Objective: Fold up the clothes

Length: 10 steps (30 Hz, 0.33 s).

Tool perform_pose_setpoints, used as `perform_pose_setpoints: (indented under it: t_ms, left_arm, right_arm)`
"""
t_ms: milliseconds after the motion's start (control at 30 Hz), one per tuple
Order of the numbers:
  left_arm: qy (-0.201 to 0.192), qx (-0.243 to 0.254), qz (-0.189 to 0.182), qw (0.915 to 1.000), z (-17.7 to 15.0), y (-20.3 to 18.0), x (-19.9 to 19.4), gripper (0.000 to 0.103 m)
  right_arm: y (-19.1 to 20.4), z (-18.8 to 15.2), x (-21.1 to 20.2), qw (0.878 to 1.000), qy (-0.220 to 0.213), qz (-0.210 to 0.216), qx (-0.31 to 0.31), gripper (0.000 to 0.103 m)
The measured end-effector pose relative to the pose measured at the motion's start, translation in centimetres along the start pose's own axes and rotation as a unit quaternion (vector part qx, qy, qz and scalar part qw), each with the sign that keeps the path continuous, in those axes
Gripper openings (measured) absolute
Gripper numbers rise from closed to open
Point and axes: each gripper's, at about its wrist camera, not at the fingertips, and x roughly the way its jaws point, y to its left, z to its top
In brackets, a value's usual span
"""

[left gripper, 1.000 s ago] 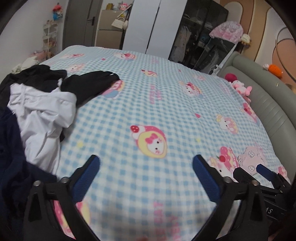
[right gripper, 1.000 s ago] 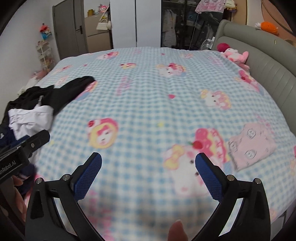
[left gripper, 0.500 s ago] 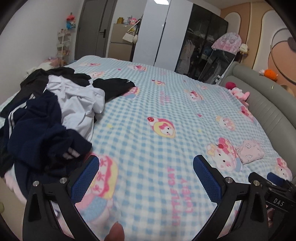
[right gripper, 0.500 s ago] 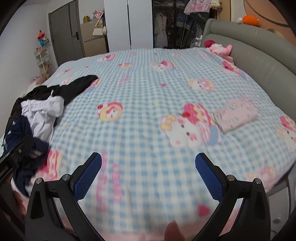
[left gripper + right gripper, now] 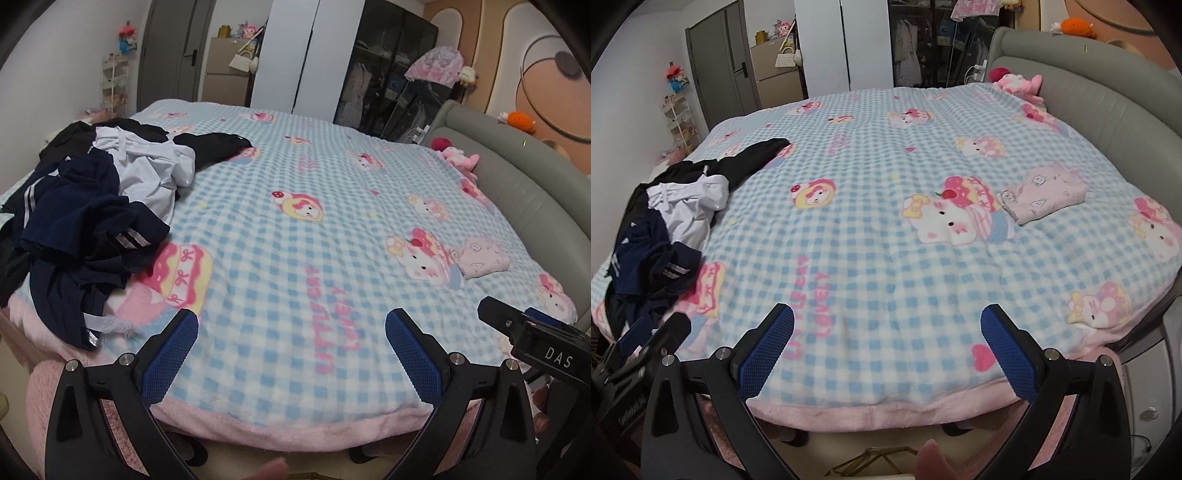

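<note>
A heap of unfolded clothes lies on the bed's left side: a navy garment with white stripes (image 5: 85,225) (image 5: 653,262), a white garment (image 5: 151,166) (image 5: 690,203) and black ones (image 5: 214,146) (image 5: 753,157). A folded pink garment (image 5: 480,256) (image 5: 1043,192) lies at the right. My left gripper (image 5: 290,350) is open and empty above the bed's near edge. My right gripper (image 5: 886,349) is open and empty too, and shows at the right of the left wrist view (image 5: 535,339).
The blue checked cartoon blanket (image 5: 295,229) (image 5: 871,221) covers the bed. A grey padded headboard (image 5: 517,184) (image 5: 1108,99) curves along the right. Pink plush toys (image 5: 458,157) (image 5: 1015,83) sit near it. Wardrobes and a door stand beyond.
Both grippers have pulled back from over the bed to its near edge, so the whole bed and the pink edge now show. Both stay open.
</note>
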Motion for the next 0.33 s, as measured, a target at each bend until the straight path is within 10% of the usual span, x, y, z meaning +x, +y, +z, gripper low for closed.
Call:
perform_pose_setpoints:
  t_ms: [333]
  left_arm:
    - [-0.001, 0.002, -0.009, 1.0, -0.06, -0.53, -0.04, 0.103]
  right_arm:
    - [-0.45, -0.74, 0.81, 1.0, 0.01, 0.002, 0.002, 0.103]
